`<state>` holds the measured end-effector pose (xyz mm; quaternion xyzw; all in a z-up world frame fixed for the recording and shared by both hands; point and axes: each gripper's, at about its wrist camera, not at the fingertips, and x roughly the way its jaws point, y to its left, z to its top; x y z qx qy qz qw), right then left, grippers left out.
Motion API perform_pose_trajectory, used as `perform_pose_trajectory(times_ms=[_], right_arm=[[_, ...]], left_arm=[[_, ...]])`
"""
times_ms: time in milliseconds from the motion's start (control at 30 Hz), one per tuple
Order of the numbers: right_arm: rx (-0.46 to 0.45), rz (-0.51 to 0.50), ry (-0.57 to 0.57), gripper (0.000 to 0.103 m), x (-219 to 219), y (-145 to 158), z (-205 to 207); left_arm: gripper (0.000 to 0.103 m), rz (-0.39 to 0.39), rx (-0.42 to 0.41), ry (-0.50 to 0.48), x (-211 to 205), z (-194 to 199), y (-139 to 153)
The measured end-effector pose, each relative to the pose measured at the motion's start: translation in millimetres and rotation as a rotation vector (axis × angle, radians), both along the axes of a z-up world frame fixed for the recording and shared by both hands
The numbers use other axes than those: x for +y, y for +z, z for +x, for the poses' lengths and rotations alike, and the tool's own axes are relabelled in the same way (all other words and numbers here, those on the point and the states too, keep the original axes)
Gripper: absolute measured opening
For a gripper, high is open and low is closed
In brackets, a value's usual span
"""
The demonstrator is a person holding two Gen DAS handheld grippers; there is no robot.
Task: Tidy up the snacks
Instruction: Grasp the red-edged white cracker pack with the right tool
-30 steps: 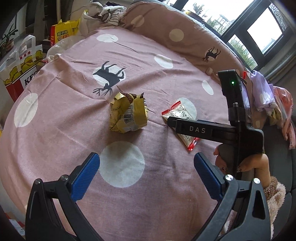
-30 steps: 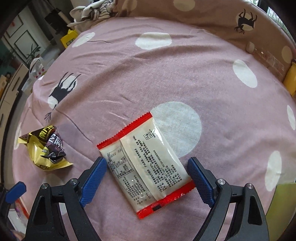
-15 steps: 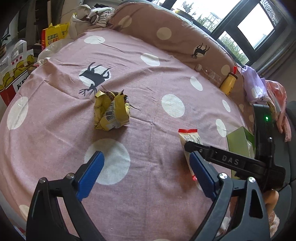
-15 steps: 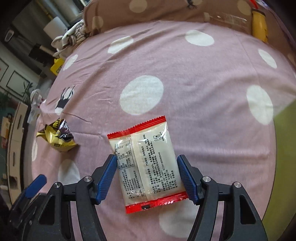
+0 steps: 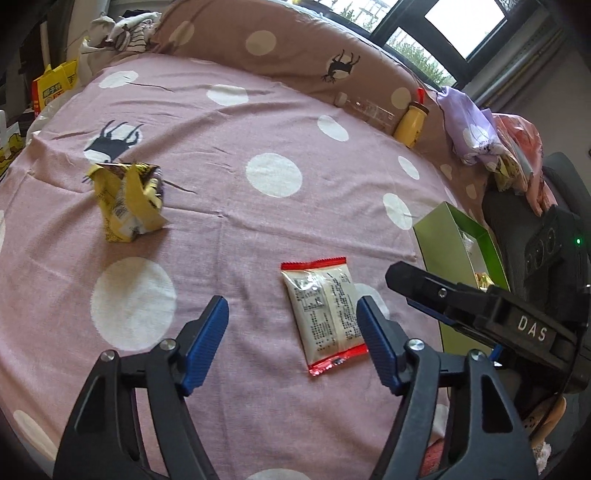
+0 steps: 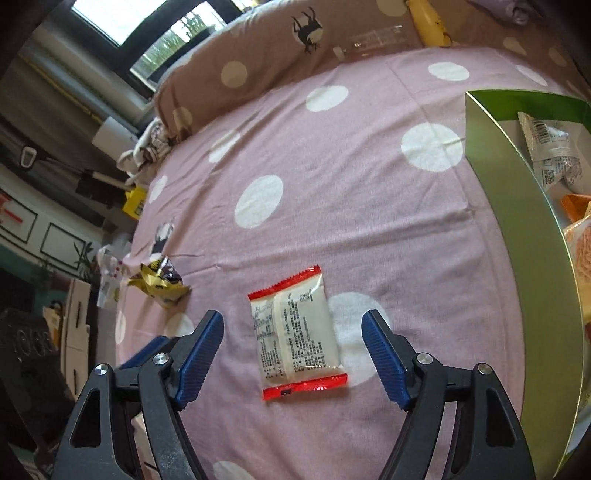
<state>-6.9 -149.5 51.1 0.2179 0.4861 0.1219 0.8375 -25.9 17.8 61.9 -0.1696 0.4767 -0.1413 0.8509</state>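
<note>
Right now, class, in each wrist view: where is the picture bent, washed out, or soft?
Left wrist view: the fisheye bows the pink bedspread into a dome, the corners go black, and the window is washed out white. Right wrist view: same curving; the green box wall looks smeared and soft, while the print on the red-edged packet stays fairly sharp.

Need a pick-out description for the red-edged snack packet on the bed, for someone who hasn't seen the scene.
Start from the pink polka-dot bedspread with the green box at its right edge. Just left of that box, the red-edged snack packet lies flat, printed back up. Unlike the crumpled yellow wrapper further left, it is smooth, cream-coloured and rectangular, with red serrated strips at both ends.
</note>
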Motion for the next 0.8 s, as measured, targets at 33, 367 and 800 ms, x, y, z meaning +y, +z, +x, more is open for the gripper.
perform_pose_trajectory(times_ms=[33, 367, 800], right_arm=[[0.001, 0.013, 0.000, 0.078, -3, -1, 2], [0.044, 0.067, 0.053, 0.074, 0, -17, 9], [0.114, 0.033, 0.072, 0.071, 8, -41, 17]], left_arm=[[0.066, -0.001, 0.005, -0.009, -5, 1, -2], [0.052, 0.028, 0.052, -0.071, -37, 10, -24], [0.041, 0.001, 0.088, -0.084, -47, 17, -39]])
